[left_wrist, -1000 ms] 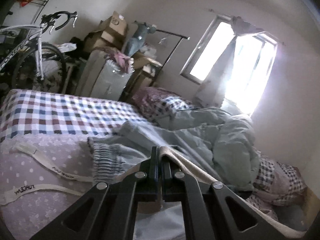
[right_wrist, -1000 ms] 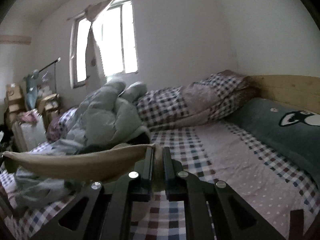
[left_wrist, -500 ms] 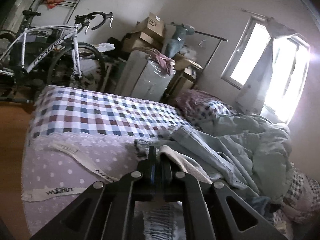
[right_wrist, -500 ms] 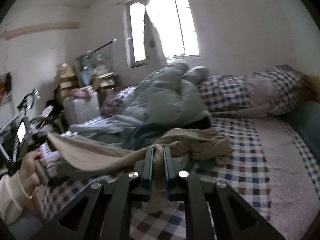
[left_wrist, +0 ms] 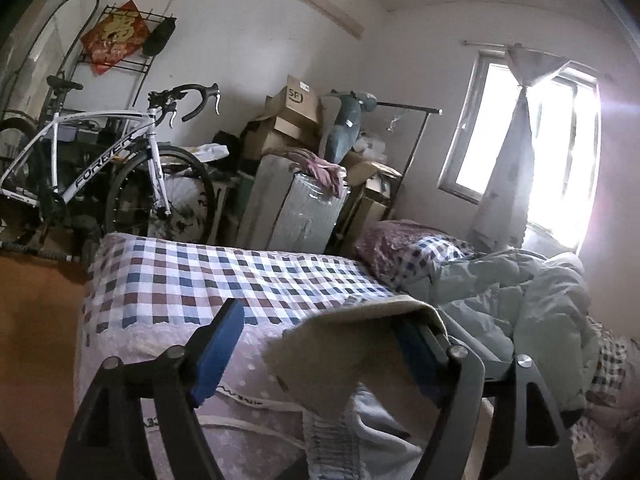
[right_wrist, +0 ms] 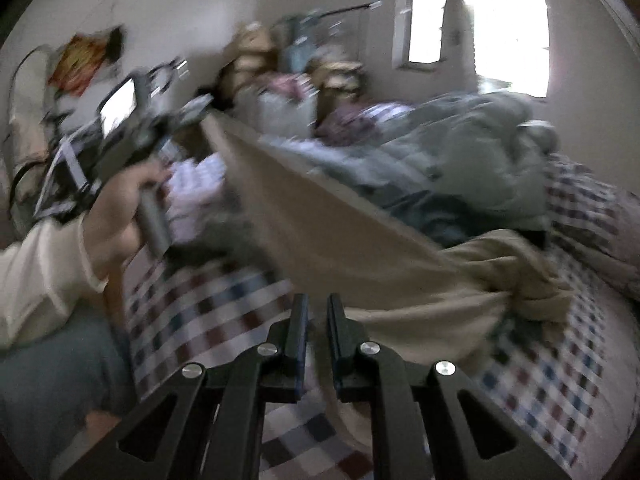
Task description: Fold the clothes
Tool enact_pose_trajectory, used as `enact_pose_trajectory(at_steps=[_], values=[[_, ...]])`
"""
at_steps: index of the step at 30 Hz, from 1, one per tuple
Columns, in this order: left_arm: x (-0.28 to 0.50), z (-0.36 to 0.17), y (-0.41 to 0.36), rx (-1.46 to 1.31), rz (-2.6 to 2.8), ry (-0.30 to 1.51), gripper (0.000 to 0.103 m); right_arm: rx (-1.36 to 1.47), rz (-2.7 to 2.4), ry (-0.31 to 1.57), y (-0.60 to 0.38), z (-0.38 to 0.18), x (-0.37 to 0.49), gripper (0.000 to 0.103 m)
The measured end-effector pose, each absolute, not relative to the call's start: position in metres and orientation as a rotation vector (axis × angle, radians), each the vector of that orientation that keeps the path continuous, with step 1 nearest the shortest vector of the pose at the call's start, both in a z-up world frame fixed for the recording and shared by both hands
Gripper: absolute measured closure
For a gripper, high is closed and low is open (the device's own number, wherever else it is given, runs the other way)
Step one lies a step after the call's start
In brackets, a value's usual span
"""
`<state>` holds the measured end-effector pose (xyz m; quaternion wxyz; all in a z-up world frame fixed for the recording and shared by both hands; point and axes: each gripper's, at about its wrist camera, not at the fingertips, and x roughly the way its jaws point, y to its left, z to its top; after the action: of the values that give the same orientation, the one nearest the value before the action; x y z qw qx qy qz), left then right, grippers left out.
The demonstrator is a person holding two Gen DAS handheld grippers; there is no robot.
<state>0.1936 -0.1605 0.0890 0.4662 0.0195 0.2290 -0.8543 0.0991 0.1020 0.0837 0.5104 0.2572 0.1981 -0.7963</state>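
1. Left view only: bicycle at 10 o'clock, stacked boxes at 12.
2. Right view only, blurred: my left hand at 9 o'clock, gripping its handle.
3. My left gripper, clamped half a second ago, now gapes wide; beige garment drapes its right finger, above the bed.
4. My right gripper: fingers narrow, a slit between; whether pinching cloth, cannot tell.

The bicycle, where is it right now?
In the left wrist view the bicycle stands at far left against the wall, beyond the foot of the bed, beside stacked boxes.
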Motion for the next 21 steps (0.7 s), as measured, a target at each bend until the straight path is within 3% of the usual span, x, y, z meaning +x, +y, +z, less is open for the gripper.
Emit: enact_pose_trajectory(at_steps=[7,11,12,17,21], values=[[0.192,0.086,-0.171,0.107,-2.078,0.571,0.020,0.726,-1.737,0.618,0.081,0.048,0.119,0.088],[0.200,0.077,-0.197,0.159,-1.993,0.626,0.020,0.732,-1.769,0.535,0.106,0.054,0.107,0.061],[0.205,0.077,-0.202,0.153,-1.964,0.632,0.020,0.731,-1.780,0.517,0.111,0.057,0.102,0.058],[0.228,0.084,-0.209,0.083,-1.880,0.624,0.020,0.740,-1.910,0.431,0.150,0.074,0.073,0.055],[0.220,0.098,-0.173,0.039,-2.119,0.548,0.020,0.759,-1.977,0.364,0.174,0.077,0.054,0.054]])
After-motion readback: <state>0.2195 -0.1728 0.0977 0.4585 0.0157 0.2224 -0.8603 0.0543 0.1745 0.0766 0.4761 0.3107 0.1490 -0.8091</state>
